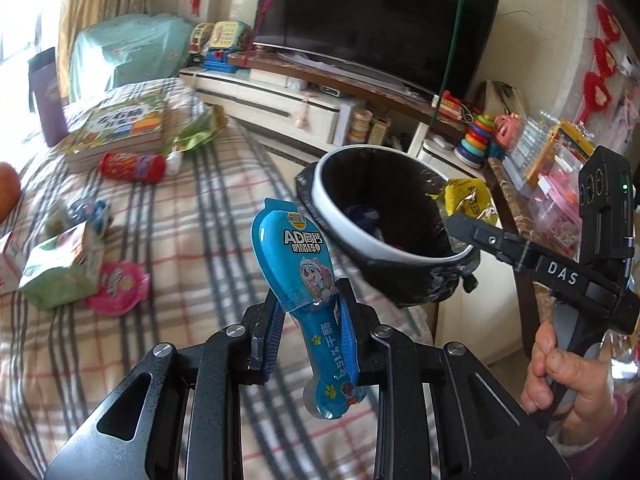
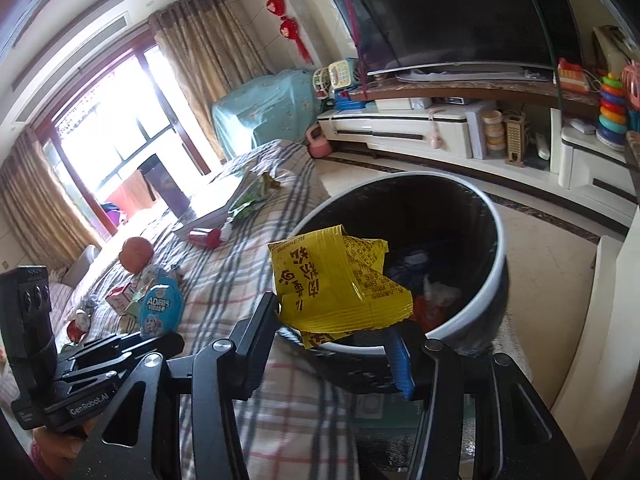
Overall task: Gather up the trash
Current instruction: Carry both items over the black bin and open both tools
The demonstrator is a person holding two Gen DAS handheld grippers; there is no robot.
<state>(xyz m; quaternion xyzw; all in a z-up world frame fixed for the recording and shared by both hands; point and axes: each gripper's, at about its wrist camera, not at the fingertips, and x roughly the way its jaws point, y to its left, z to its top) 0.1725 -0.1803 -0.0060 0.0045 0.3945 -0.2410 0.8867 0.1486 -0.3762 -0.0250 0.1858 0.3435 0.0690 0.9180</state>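
Observation:
My left gripper [image 1: 308,300] is shut on a blue snack wrapper [image 1: 296,256] that stands upright between its pads, above the plaid cloth and just left of the bin. The black-lined trash bin with a white rim [image 1: 340,232] holds some scraps at its bottom. My right gripper [image 2: 336,324] is shut on a crumpled yellow wrapper [image 2: 332,276], held over the bin's near rim [image 2: 472,316]. In the left wrist view, the right gripper [image 1: 460,220] and the yellow wrapper [image 1: 464,196] appear at the bin's right side. The left gripper [image 2: 160,340] with the blue wrapper [image 2: 160,312] shows at the lower left of the right wrist view.
On the plaid-covered table [image 1: 200,208] lie a pink wrapper [image 1: 120,288], a green carton [image 1: 60,272], a red packet [image 1: 132,166], a green wrapper [image 1: 196,136] and books [image 1: 116,128]. A TV [image 1: 376,20] on a cabinet stands behind; toys and boxes [image 1: 552,168] crowd the right.

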